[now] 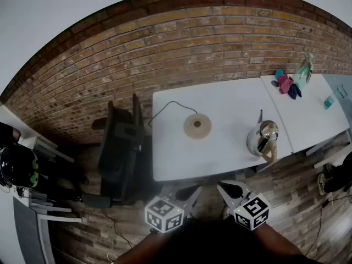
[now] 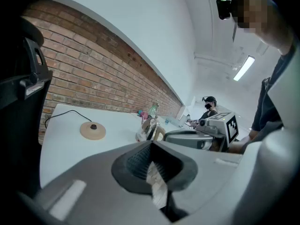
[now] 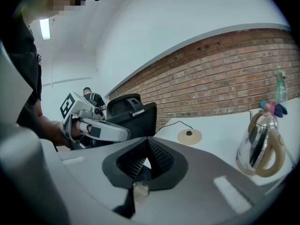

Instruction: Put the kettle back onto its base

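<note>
Kettle [image 1: 263,138] and base [image 1: 197,126] are well apart, so I'd say the job has not started; this is the approach.

Nearest, both claws hang by the person's body, short of the table [image 1: 176,164]. The left gripper [image 1: 193,190] has its pads pressed together with nothing between them. The right gripper [image 1: 221,185] is closed and empty too.

Beyond them the kettle stands upright near the table's front right edge, its long axis vertical. Its tan handle [image 1: 269,153] points toward the front edge, on the person's side, with the shiny body behind it.

Further in, near the middle of the tabletop and to the kettle's left, lies the round base, bare, with its cord [image 1: 165,108] trailing off the back left corner toward the brick wall [image 1: 192,48].

As I read it, the right gripper is closer, so it should open, reach forward and close on the handle. Then it lifts the kettle, carries it left and sets it down centred on the base.
</note>
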The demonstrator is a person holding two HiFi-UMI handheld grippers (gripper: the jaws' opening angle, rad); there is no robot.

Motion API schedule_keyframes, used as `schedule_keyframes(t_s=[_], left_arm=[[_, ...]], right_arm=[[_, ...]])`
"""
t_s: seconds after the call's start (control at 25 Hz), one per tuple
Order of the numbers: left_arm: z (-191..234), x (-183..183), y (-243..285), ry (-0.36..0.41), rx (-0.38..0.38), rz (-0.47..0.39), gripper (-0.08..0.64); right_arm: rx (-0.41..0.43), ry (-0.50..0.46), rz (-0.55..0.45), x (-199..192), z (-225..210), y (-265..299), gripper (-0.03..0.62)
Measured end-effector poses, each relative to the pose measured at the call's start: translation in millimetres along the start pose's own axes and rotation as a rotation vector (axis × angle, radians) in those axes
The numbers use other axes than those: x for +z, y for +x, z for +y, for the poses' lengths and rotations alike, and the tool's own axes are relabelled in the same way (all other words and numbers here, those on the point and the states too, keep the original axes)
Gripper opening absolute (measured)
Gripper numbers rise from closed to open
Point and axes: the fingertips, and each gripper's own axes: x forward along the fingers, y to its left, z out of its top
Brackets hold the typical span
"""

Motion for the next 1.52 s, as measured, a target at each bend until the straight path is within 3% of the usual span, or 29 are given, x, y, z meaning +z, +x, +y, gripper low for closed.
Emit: schedule_keyframes(t_s=[0.32, 0.48, 1.2, 1.52], left_arm=[[-4.8, 11.9, -5.1, 0.028, -0.001, -0.029, 0.000], [-3.2, 15.4, -8.0, 0.028, 0.003, -0.041, 0.000], [0.6, 9.3, -15.0, 0.025, -0.008, -0.025, 0.000], [11.0, 0.6, -29.2, 0.078, -0.020, 0.010, 0.000]], right_arm=[[-0.015, -0.023, 0.002, 2.9, -0.8, -0.1, 0.023], [0.003, 0.020, -0.022, 5.6, -2.1, -0.1, 0.025], [0.015, 0.041, 0.045, -13.9, 13.2, 21.8, 0.028], [-0.028, 0.009, 0.042, -8.6, 23.5, 34.8, 0.028]])
